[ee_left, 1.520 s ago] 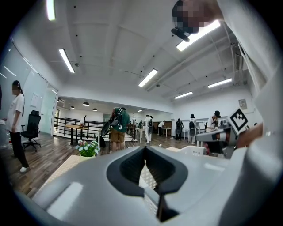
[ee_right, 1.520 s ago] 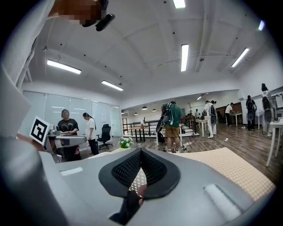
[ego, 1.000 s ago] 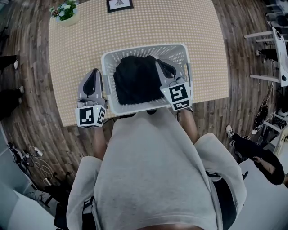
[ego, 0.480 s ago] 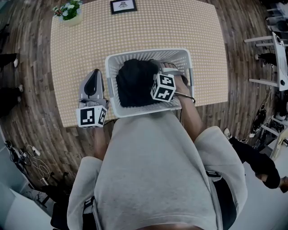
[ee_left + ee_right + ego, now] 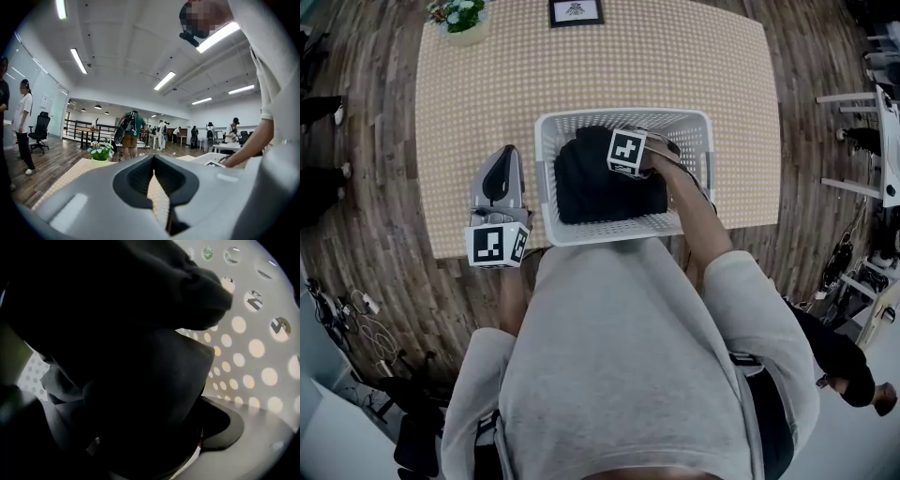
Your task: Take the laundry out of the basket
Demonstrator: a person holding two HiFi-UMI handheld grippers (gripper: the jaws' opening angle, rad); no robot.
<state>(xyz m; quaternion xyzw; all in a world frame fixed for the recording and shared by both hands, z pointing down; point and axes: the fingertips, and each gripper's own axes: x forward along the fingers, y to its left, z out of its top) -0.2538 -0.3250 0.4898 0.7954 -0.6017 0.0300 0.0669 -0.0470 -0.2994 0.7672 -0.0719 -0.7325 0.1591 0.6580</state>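
Laundry [image 5: 605,192], black, fills the white basket [image 5: 623,117] at the table's [image 5: 487,103] near edge. The right gripper [image 5: 628,157] points down into it; its jaws have just been opening and stand wide around cloth. The left gripper [image 5: 504,161] is closed and empty beside the basket. The framed print [image 5: 576,10] is unreadable.

A beige dotted tabletop [image 5: 459,141] stands on a dark wood-plank floor [image 5: 366,234]. At its far edge, a pot of flowers [image 5: 461,17] sits upper left and a small framed picture [image 5: 575,11] top centre. White furniture [image 5: 891,141] stands at the right edge; cables [image 5: 356,305] lie lower left.
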